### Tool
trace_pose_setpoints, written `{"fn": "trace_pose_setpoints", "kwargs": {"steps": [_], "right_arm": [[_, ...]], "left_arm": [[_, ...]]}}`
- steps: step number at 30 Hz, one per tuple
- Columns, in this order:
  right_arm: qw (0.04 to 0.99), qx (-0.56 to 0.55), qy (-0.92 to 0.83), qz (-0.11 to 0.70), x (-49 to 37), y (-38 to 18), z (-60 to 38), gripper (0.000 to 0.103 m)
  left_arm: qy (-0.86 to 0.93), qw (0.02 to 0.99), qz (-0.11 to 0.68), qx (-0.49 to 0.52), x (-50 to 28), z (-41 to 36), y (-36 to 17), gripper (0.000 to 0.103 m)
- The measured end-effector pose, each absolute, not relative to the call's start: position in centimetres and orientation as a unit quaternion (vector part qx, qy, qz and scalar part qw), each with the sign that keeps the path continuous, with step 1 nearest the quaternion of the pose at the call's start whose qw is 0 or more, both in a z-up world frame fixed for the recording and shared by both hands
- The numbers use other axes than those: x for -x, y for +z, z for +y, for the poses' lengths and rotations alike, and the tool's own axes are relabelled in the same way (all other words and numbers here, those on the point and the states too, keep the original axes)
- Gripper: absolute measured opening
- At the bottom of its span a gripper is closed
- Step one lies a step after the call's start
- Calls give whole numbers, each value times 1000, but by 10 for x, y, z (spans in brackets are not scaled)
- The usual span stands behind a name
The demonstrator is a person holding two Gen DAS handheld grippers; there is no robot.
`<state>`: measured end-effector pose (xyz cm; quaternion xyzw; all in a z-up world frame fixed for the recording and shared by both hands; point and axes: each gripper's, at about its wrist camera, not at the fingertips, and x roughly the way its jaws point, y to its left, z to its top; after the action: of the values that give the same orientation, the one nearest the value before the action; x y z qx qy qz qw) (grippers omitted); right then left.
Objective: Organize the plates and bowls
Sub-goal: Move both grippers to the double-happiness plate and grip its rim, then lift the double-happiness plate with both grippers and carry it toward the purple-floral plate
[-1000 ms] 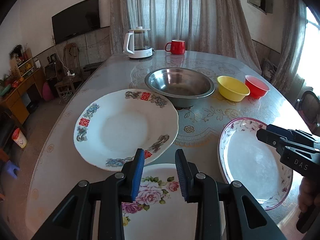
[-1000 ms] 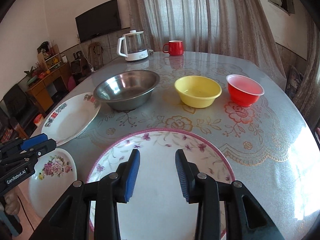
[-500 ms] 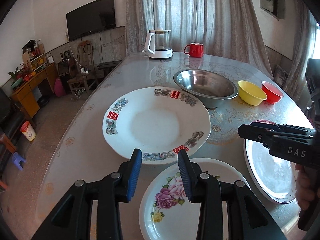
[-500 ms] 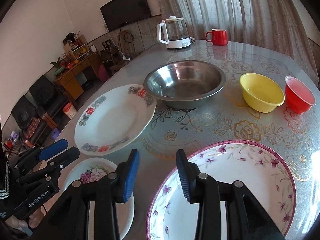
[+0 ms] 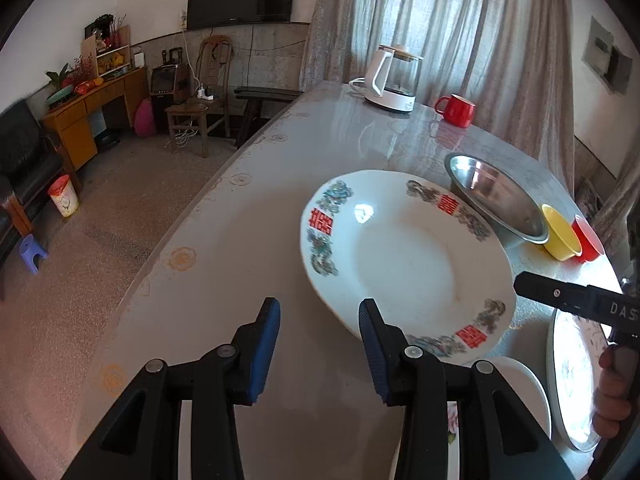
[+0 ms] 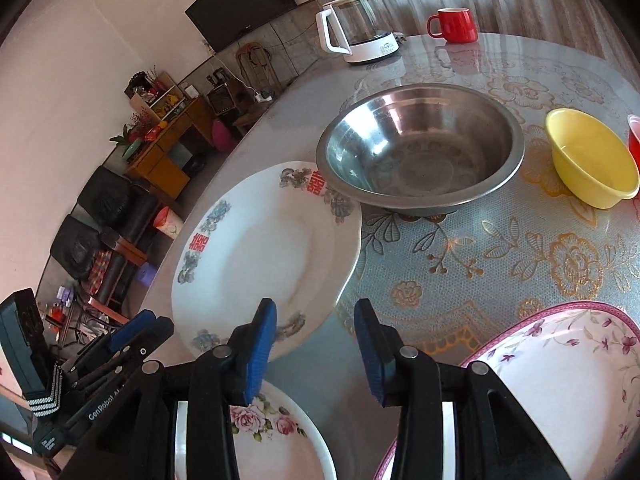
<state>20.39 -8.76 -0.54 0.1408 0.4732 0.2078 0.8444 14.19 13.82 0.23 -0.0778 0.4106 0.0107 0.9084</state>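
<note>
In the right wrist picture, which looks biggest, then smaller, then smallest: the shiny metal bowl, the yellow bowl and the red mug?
1. Shiny metal bowl, clearly the biggest.
2. Yellow bowl.
3. Red mug, the smallest; it stands farthest from the camera, so its look may mislead.

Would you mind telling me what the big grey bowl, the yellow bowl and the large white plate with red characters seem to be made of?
Big grey bowl: looks like stainless steel, brushed, with mirror-like glints on its wall.
Yellow bowl: probably plastic; flat uniform colour, soft dull sheen.
Large white plate: likely glazed ceramic or porcelain; glossy highlights and printed rim decoration, though melamine can't be ruled out.
</note>
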Motion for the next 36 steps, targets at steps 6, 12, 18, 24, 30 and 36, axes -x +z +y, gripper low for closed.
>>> {"fn": "trace_pose_setpoints", "kwargs": {"steps": [6, 12, 18, 24, 30, 36], "right_arm": [[838, -143, 186, 493, -223, -16, -81, 40], [831, -150, 180, 505, -239, -25, -80, 40], [833, -142, 186, 501, -249, -27, -67, 42], [831, -128, 182, 509, -259, -36, -57, 41], [839, -108, 180, 502, -261, -35, -52, 41], [838, -104, 187, 502, -259, -35, -47, 42]], "left_arm": [[14, 900, 420, 113, -174, 166, -6, 42], [-23, 896, 426, 125, -205, 168, -16, 42], [-70, 890, 435, 119, -235, 163, -20, 40], [-100, 878, 453, 113, -261, 151, -30, 39], [-101, 876, 450, 144, -254, 158, -31, 34], [-92, 877, 444, 161, -237, 167, -32, 31]]}}
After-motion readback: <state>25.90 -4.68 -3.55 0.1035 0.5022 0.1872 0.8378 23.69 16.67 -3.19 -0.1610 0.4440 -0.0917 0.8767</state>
